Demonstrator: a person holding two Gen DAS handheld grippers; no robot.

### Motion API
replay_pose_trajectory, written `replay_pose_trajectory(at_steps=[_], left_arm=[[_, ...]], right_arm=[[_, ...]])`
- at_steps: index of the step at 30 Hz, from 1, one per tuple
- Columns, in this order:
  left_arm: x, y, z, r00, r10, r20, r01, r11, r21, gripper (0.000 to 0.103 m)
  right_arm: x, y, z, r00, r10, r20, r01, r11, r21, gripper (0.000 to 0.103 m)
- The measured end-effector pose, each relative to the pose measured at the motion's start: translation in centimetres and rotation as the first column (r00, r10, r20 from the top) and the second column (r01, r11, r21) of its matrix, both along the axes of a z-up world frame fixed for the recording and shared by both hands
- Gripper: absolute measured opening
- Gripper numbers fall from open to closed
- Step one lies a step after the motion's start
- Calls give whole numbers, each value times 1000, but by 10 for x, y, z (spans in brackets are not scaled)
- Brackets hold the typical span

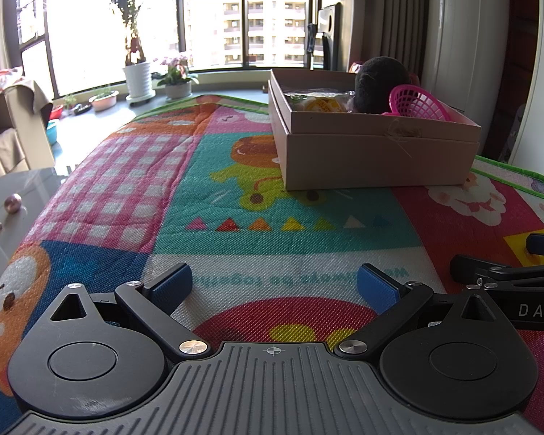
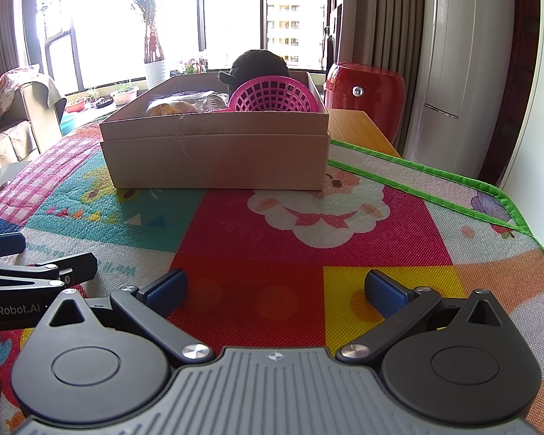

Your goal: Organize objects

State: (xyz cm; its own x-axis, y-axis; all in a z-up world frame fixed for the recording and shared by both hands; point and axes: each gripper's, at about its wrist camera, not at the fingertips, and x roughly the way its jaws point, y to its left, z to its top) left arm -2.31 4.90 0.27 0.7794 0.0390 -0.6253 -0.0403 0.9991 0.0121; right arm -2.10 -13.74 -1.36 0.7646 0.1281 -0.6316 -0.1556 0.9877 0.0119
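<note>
A tan cardboard box (image 1: 373, 156) (image 2: 217, 159) stands on the colourful play mat (image 1: 235, 239) (image 2: 308, 239) ahead of both grippers. Inside it I see a pink plastic basket (image 1: 415, 103) (image 2: 273, 96), a black plush toy (image 1: 380, 81) (image 2: 259, 63) and a yellow wrapped item (image 1: 322, 104) (image 2: 170, 108). My left gripper (image 1: 275, 286) is open and empty, low over the mat. My right gripper (image 2: 275, 288) is open and empty, beside the left one. Each gripper shows at the edge of the other's view.
A wooden table top (image 2: 359, 127) shows beyond the mat's green edge. A red stool (image 2: 366, 90) and a white appliance (image 2: 449, 72) stand at the right. Potted plants (image 1: 137, 76) line the window. A covered chair (image 1: 14, 123) is at the left.
</note>
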Motion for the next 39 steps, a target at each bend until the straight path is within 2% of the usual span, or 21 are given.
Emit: replay_pose_trajectory(at_steps=[39], left_arm=[[-1, -1, 1, 1000, 2, -3, -2, 1000, -3, 101]], right_arm=[[-1, 0, 0, 1000, 0, 0, 0, 1000, -1, 103]])
